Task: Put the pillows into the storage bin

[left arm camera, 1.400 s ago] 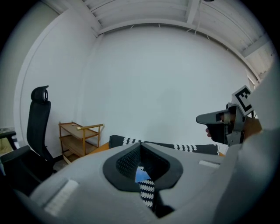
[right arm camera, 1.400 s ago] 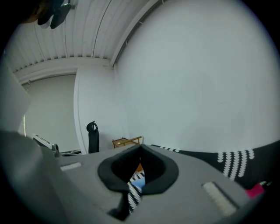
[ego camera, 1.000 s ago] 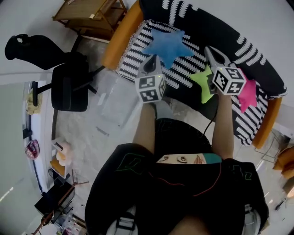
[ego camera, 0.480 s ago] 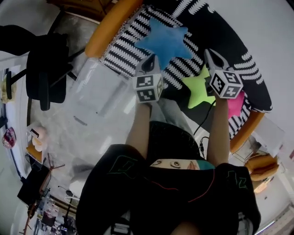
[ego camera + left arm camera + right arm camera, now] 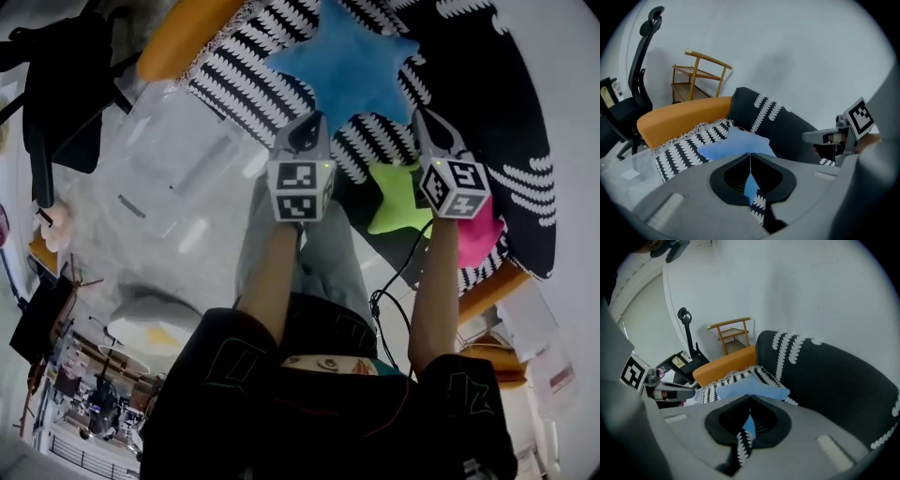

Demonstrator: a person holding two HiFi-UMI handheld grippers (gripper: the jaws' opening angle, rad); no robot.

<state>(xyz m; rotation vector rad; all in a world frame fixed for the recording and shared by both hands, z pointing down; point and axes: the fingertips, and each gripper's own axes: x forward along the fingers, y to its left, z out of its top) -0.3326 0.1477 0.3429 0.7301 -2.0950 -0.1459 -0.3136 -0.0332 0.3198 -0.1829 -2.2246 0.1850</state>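
The blue star pillow (image 5: 349, 61) is lying flat on the sofa's black-and-white throw (image 5: 239, 75), one arm pointing toward the left tool (image 5: 309, 129); as a star, it is showing no single long axis. The green star pillow (image 5: 398, 199) and pink star pillow (image 5: 478, 239) are lying near the right tool (image 5: 424, 124). Both tools are hanging over the seat, jaws pressed together, pinching nothing. The clear storage bin (image 5: 183, 155) is standing on the pale floor (image 5: 141, 262) beside the orange armrest (image 5: 178, 37).
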